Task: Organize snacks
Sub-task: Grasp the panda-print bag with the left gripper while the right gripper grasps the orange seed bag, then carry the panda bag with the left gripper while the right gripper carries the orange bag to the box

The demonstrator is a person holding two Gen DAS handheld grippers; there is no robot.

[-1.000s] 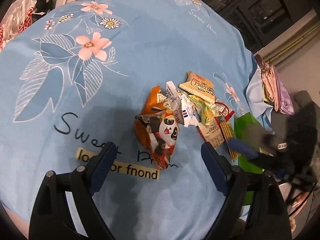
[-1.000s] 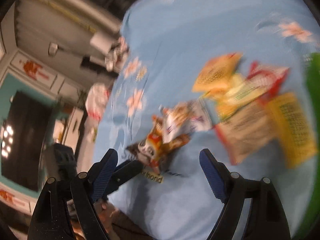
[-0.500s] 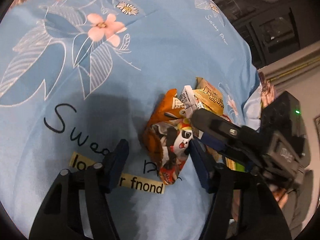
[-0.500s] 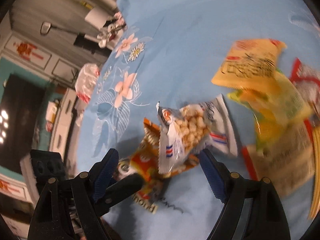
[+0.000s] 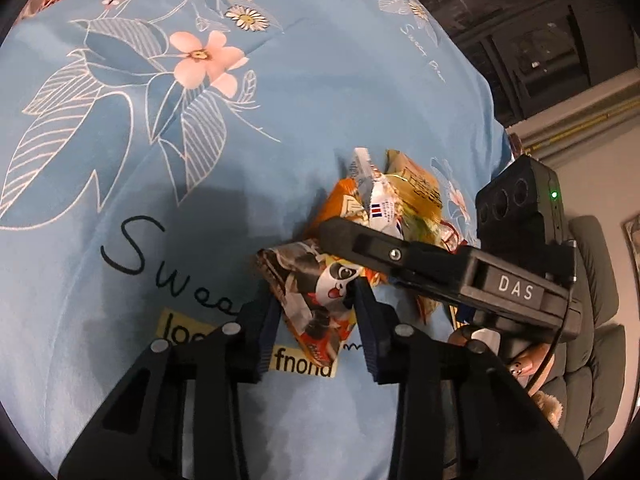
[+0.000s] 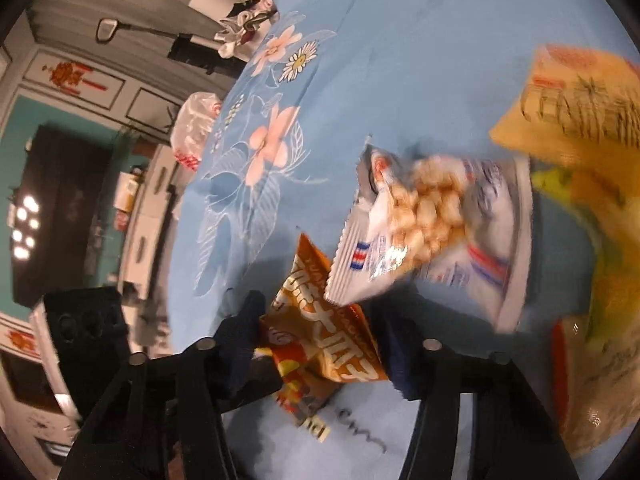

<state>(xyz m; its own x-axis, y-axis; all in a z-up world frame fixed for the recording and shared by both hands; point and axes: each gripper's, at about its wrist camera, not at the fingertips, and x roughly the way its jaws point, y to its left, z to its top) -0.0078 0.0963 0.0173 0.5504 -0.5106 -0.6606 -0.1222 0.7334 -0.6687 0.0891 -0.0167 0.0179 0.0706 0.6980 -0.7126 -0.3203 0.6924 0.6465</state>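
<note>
Both grippers have come in on the snack pile since the earlier frames, their jaws closing as they came. At lower centre of the left wrist view, the left gripper [image 5: 316, 316] has its fingers clamped on the panda bag [image 5: 320, 292], which crumples between the pads. Right of that, the right gripper [image 5: 440, 268] reaches across from the frame's right side over the pile.

In the right wrist view, the right gripper [image 6: 320, 332] sits at lower centre with the orange bag [image 6: 332, 344] between its fingers; the far pad seems to touch, but whether both press I cannot tell. That orange bag looks like the same packet as the panda one, seen from its other end. The white bag [image 6: 420, 232] lies just above it, overlapping its top edge.

To do this step well, one gripper should likely hold while the other lets go, and the lift should be slow so the white bag slides off.

Only the left view shows the printed panda face; only the right view shows the yellow bag [image 6: 580, 104] at upper right clearly, and the room beyond the blue cloth [image 6: 400, 40].
</note>
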